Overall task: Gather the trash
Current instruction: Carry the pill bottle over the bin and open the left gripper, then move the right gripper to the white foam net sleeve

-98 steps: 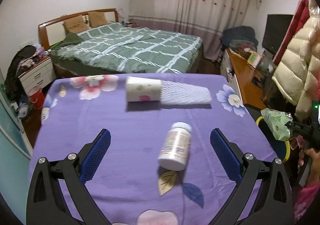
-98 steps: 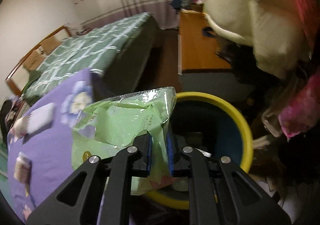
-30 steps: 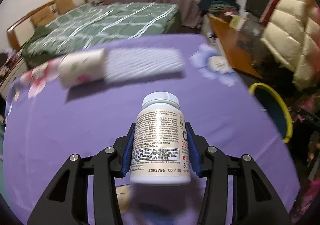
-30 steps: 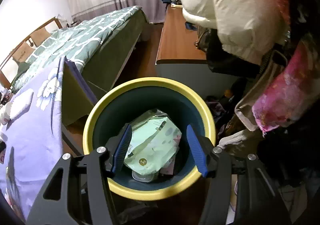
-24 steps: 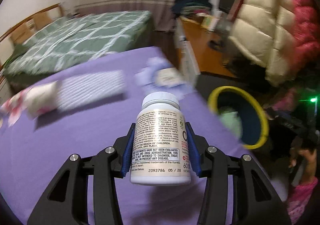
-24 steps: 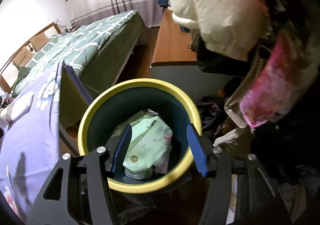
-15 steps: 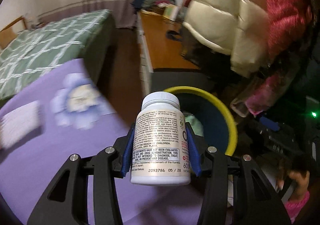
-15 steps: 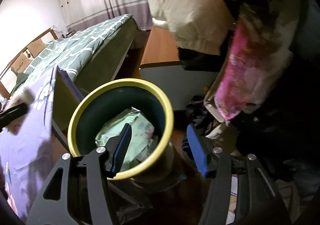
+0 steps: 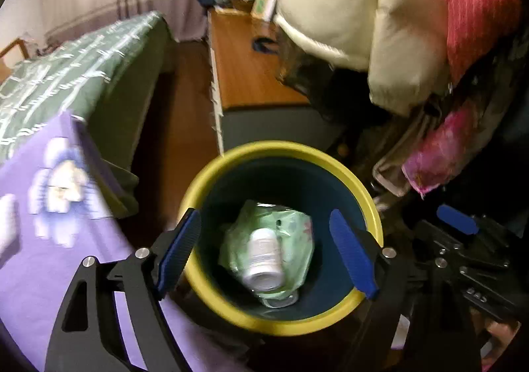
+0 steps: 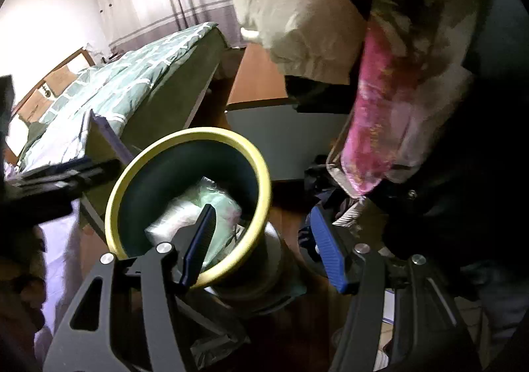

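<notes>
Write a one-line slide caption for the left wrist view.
Open left claw above the yellow-rimmed bin, white pill bottle lying inside on a green wrapper.

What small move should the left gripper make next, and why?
Probably swing back toward the purple table for more trash: the left gripper hangs open and empty over the bin, and the bottle already lies inside on the green bag.
</notes>
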`<action>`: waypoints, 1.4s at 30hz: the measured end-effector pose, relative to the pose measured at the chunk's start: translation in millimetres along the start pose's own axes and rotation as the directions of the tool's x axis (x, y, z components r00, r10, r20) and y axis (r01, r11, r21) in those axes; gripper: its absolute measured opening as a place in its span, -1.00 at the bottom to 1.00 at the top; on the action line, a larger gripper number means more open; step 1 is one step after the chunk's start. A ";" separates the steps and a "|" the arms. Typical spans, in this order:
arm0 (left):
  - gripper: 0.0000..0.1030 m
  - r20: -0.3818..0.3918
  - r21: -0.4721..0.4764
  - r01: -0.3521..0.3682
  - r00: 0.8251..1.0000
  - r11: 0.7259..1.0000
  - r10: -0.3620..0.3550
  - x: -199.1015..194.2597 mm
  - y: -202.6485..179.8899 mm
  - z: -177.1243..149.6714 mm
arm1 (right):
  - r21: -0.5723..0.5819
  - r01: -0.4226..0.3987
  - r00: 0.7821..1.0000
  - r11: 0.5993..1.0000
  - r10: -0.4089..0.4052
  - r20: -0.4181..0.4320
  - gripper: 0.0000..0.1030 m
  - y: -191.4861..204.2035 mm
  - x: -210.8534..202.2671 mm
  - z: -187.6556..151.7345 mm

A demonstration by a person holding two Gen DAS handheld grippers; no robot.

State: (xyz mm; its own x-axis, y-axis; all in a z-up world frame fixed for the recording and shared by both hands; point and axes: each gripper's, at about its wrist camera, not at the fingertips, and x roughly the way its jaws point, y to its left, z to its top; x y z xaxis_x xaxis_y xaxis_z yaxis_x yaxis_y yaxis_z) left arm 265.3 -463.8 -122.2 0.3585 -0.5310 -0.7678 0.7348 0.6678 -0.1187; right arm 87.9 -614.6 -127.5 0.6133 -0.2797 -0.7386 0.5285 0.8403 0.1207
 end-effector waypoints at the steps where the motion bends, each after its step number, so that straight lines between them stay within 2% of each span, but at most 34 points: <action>1: 0.60 0.021 -0.015 -0.009 1.000 1.000 0.010 -11.2 7.7 -1.9 | -0.006 -0.005 1.000 1.000 0.005 -0.001 0.11 4.2 0.6 0.3; 6: 0.68 0.105 -0.108 -0.040 0.993 0.993 0.052 -69.6 53.1 -23.6 | -0.047 -0.033 0.999 0.998 0.032 -0.003 0.12 31.9 0.0 1.8; 10: 0.71 0.162 -0.178 -0.115 0.976 0.977 0.145 -122.3 94.5 -57.0 | -0.098 -0.071 0.997 0.993 0.071 -0.003 0.12 65.6 -2.5 5.3; 13: 0.75 0.194 -0.235 -0.199 0.949 0.951 0.247 -162.0 129.8 -86.2 | -0.143 -0.121 0.993 0.982 0.122 -0.002 0.12 99.6 -5.4 10.4; 15: 0.76 0.199 -0.278 -0.270 0.923 0.922 0.330 -185.8 155.3 -105.6 | -0.181 -0.160 0.987 0.971 0.161 -0.006 0.12 125.8 -6.7 14.2; 16: 0.77 0.197 -0.314 -0.312 0.902 0.897 0.383 -200.9 175.0 -119.5 | -0.205 -0.182 0.983 0.962 0.183 -0.012 0.12 142.0 -6.6 17.2; 19: 0.77 0.179 -0.388 -0.374 0.866 0.842 0.467 -227.2 217.4 -147.4 | -0.272 -0.241 0.970 0.932 0.244 -0.023 0.13 194.7 -4.8 27.1; 21: 0.77 0.159 -0.439 -0.421 0.833 0.793 0.530 -242.7 248.4 -167.8 | -0.304 -0.289 0.956 0.908 0.290 -0.044 0.13 231.7 -0.5 32.7; 25: 0.77 0.135 -0.497 -0.475 0.784 0.726 0.606 -260.6 291.7 -194.8 | -0.353 -0.378 0.925 0.856 0.367 -0.102 0.19 309.6 18.4 39.4; 27: 0.77 0.132 -0.517 -0.482 0.772 0.708 0.622 -266.4 306.4 -204.8 | -0.353 -0.425 0.905 0.833 0.400 -0.146 0.19 343.7 35.6 42.1; 29: 0.77 0.134 -0.548 -0.467 0.770 0.694 0.624 -270.9 319.3 -213.5 | -0.349 -0.440 0.898 0.827 0.402 -0.181 0.19 379.5 60.4 46.6; 32: 0.77 0.135 -0.555 -0.456 0.776 0.696 0.616 -271.6 326.2 -220.3 | -0.357 -0.412 0.911 0.838 0.362 -0.199 0.19 412.3 90.3 49.7; 34: 0.77 0.134 -0.553 -0.455 0.778 0.698 0.614 -269.1 325.4 -220.7 | -0.350 -0.405 0.912 0.845 0.347 -0.218 0.19 427.5 105.4 49.7; 39: 0.77 0.131 -0.571 -0.425 0.798 0.703 0.589 -261.1 322.2 -216.1 | -0.348 -0.364 0.923 0.864 0.286 -0.258 0.20 454.9 136.6 41.5; 42: 0.77 0.122 -0.578 -0.418 0.805 0.701 0.580 -257.8 323.1 -216.7 | -0.379 -0.330 0.939 0.865 0.259 -0.228 0.20 462.4 134.5 35.0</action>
State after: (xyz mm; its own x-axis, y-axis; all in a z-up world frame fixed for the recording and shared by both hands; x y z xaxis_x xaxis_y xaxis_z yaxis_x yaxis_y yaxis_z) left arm 285.5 1.9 -99.0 0.7855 -0.1039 -0.6100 0.0329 0.9914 -0.1265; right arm 435.3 -279.9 -147.8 0.5789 0.0604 -0.8132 0.0320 0.9948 0.0967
